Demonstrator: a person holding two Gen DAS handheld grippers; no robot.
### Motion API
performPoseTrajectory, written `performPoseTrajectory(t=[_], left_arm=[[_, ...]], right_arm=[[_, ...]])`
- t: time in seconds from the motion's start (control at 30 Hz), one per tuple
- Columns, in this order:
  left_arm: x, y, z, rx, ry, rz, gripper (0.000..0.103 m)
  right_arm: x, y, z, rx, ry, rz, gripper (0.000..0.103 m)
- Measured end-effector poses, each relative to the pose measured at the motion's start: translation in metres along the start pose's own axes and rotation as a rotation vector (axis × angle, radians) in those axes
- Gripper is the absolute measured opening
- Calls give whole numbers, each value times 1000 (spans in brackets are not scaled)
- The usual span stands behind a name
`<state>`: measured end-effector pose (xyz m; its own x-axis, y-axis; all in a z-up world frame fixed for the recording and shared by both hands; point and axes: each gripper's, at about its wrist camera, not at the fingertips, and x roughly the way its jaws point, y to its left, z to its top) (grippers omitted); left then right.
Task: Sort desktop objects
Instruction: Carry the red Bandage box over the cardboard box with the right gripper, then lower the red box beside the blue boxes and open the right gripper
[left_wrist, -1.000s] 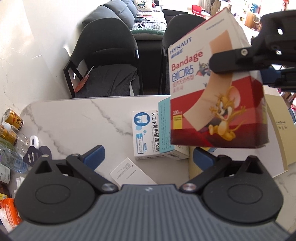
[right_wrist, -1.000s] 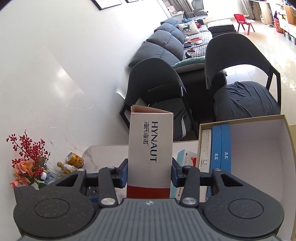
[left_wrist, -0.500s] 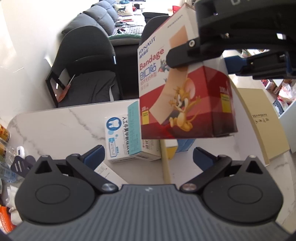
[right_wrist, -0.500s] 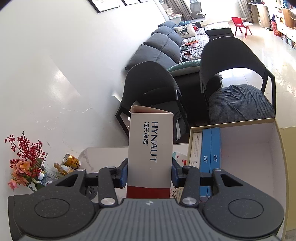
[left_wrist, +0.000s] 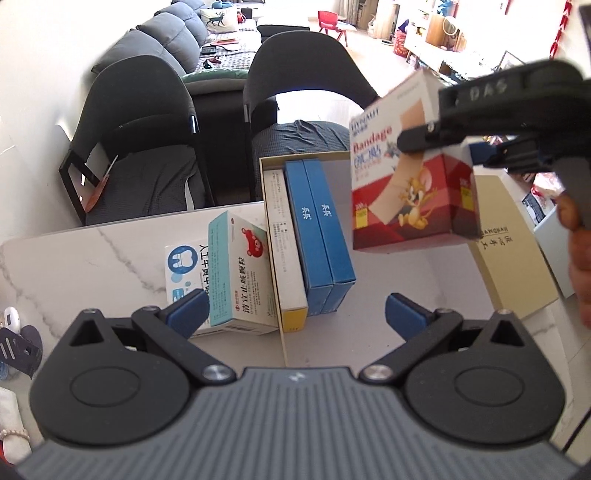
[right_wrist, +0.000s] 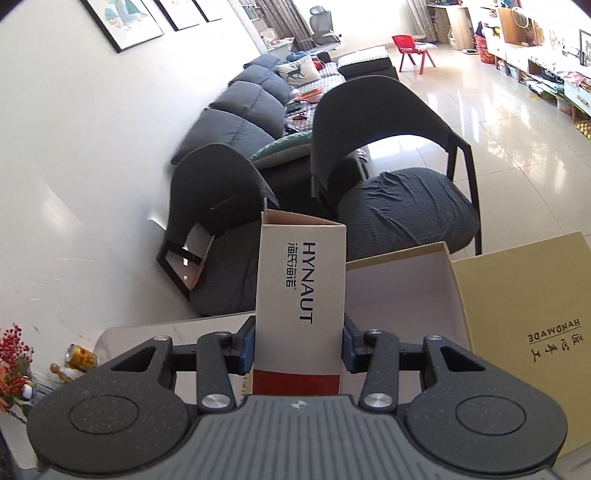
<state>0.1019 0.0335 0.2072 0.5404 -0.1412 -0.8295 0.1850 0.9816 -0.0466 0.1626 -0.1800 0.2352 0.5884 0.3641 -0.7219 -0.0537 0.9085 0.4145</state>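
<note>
- The bandage box (left_wrist: 412, 177) is showing a red and white front with a cartoon mouse, a tan strip across it and "Bandage" in red; its narrow white side reads HYNAUT in the right wrist view (right_wrist: 301, 295).
- The right gripper (right_wrist: 298, 345) is clamping that box between its blue-padded jaws, holding it tilted in the air above the open storage box (left_wrist: 373, 328).
- Inside the storage box, two blue boxes (left_wrist: 319, 236) and a white-and-yellow box (left_wrist: 286, 251) are lying side by side against its left wall, leaving bare floor to their right, under the carried box.
- The tan lid (left_wrist: 508, 254) is lying just beside the storage box's right wall.
- The left gripper (left_wrist: 295, 314) is hovering with its jaws spread wide and holding nothing, near the storage box's near edge.
- Two medicine boxes (left_wrist: 225, 273) are sitting on the marble table (left_wrist: 81, 266) just outside the left wall.
</note>
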Motion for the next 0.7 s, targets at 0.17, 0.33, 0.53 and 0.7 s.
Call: performPoseTrajectory(t=[0.17,0.33,0.53,0.7], left_arm=[[3,10,-4,-29,21,17,103],[6,21,-8,-58,42,35,103],[10,33,-13,-93,67,56,103],[9,37,-16,-101,76,67,103]], right_arm=[[50,-17,1,-2,62,-43,48],[72,-16,14,-41,76,-90,46],[95,-20,14,-18,108,-97,46],[126,-20,7,-11,121,-90,46]])
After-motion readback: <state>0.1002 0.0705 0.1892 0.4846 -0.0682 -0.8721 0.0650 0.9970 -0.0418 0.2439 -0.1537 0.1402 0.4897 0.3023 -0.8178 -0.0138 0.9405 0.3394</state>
